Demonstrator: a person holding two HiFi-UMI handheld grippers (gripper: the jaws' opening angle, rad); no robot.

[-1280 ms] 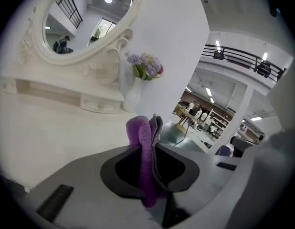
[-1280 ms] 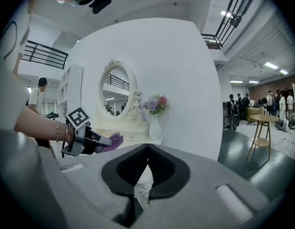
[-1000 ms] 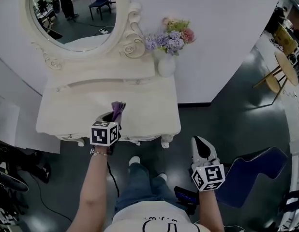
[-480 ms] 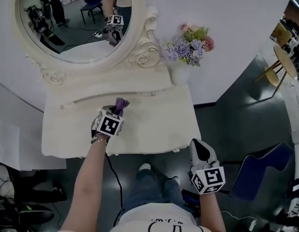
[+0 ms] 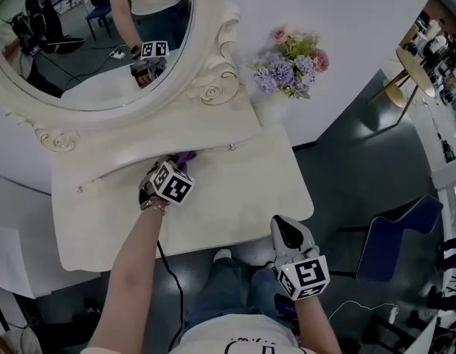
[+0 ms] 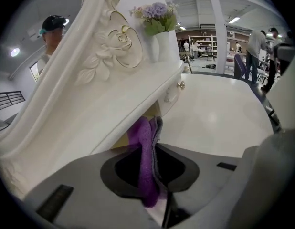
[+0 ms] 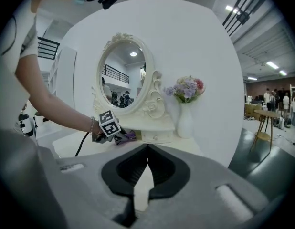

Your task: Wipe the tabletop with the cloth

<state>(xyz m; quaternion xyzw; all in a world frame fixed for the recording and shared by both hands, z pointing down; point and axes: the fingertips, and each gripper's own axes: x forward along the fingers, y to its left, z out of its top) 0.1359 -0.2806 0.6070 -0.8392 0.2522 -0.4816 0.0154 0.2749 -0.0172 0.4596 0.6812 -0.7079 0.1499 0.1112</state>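
A purple cloth (image 5: 186,157) is pinched in my left gripper (image 5: 178,165), which is shut on it. The cloth's free end (image 6: 146,147) reaches the back of the white tabletop (image 5: 235,198), right under the overhang of the drawer shelf (image 6: 138,97). From the right gripper view, the left gripper (image 7: 120,136) and the cloth (image 7: 130,135) sit low on the tabletop (image 7: 183,144). My right gripper (image 5: 285,229) hovers over the table's front right edge, shut with nothing in it (image 7: 146,149).
An oval mirror (image 5: 88,43) in a carved white frame stands behind the shelf. A white vase of flowers (image 5: 287,68) stands at the back right. A drawer knob (image 5: 231,147) lies just right of the cloth. A blue chair (image 5: 394,234) stands on the floor at right.
My left gripper has carried the cloth away from the table's front edge, back to the drawer shelf. The head view has shifted closer and left. The right gripper stays near the front edge.
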